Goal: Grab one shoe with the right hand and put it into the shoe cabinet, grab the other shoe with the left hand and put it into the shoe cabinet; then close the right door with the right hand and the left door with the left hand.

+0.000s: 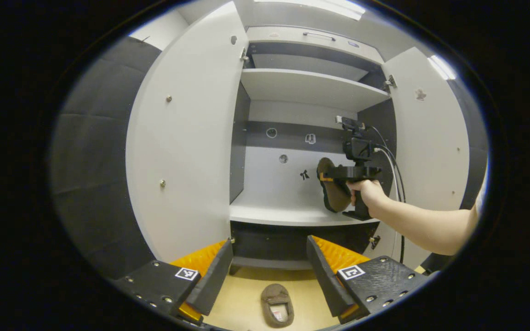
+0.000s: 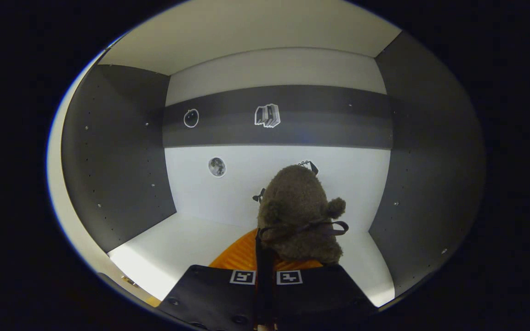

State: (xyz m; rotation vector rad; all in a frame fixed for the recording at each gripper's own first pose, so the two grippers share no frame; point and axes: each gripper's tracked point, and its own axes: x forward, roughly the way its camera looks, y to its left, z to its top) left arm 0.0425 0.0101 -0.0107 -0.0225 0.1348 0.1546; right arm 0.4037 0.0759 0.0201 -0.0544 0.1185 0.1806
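Right gripper [image 2: 265,271]: fingers clamped on a brown fuzzy shoe [image 2: 299,216], held ahead of them above the shoe cabinet's middle shelf [image 2: 177,243]; left gripper [image 1: 269,271]: fingers spread, empty; second shoe [image 1: 277,305] lies on the floor [image 1: 246,294] between them; both doors open.

Light source: you have ceiling strip lights [image 1: 441,66] overhead in the left gripper view; they blow out to white glare at the top and upper right.
Brightness: your left gripper view is evenly bright across the cabinet [image 1: 310,87] doors; the right gripper view is dimmer, with dark side walls.
Shadows: the shelf [image 2: 191,239] is brightest at its front edge; the recess under the lower shelf is in deep shadow.
Distortion: your fisheye bends the door edges into curves toward the rim.
Focus: the shoe [image 2: 299,214] looks soft and fuzzy close up; rim areas smear slightly.
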